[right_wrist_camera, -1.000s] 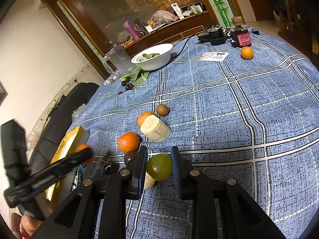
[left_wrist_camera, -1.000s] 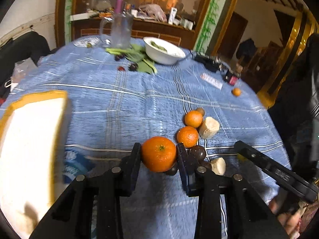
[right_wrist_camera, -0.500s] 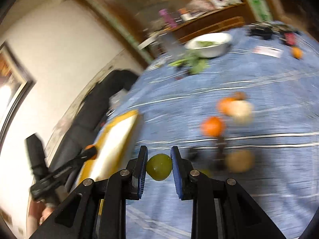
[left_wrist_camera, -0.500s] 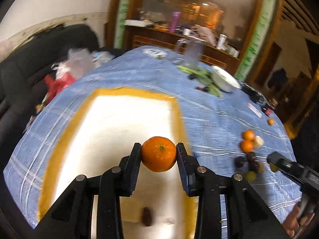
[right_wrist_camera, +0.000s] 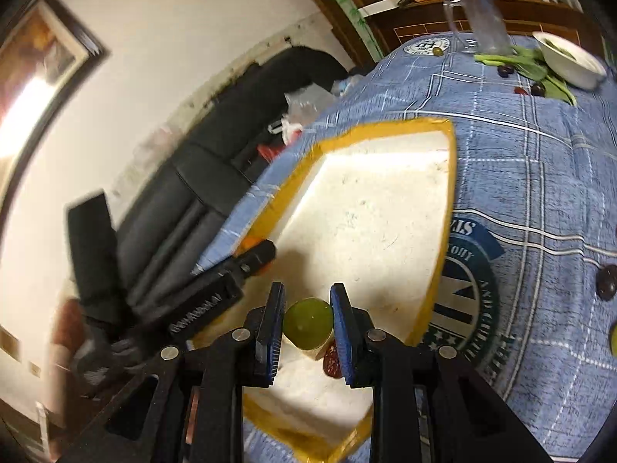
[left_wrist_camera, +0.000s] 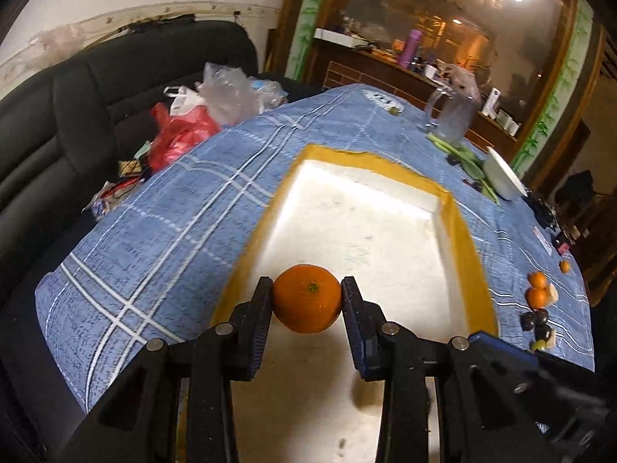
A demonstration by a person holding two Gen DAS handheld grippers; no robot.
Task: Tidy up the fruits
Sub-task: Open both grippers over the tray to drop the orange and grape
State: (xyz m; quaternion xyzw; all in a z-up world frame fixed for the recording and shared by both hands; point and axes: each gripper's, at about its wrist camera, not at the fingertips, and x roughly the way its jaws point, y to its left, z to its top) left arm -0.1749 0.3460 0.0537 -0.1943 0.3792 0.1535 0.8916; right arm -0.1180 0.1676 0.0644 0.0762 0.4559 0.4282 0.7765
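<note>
Over the tray: both grippers hang above the white foam tray [left_wrist_camera: 370, 208], which has a yellow-taped rim and lies on the blue plaid tablecloth [left_wrist_camera: 173, 239].
Left gripper [left_wrist_camera: 307, 301]: clamped on an orange [left_wrist_camera: 307, 298], pinched between the two black fingers, stem end facing the camera, held above the near part of the tray floor.
Right gripper [right_wrist_camera: 307, 322]: closed on a round green fruit [right_wrist_camera: 308, 322], gripped between its blue-padded fingers above the tray's near end.
Tray contents: in the right wrist view, a dark reddish piece [right_wrist_camera: 331, 359] lies on the tray floor just beneath the green fruit.
Loose fruit: two small oranges [left_wrist_camera: 538, 289] and a few dark fruits [left_wrist_camera: 536, 322] sit together on the cloth, right of the tray and well apart from it.
Far end of table: a white bowl [left_wrist_camera: 501, 177], green leaves [left_wrist_camera: 462, 154] and a clear glass pitcher [left_wrist_camera: 453, 114].
Beyond the table: a black sofa [left_wrist_camera: 77, 108] with plastic bags [left_wrist_camera: 200, 112].
</note>
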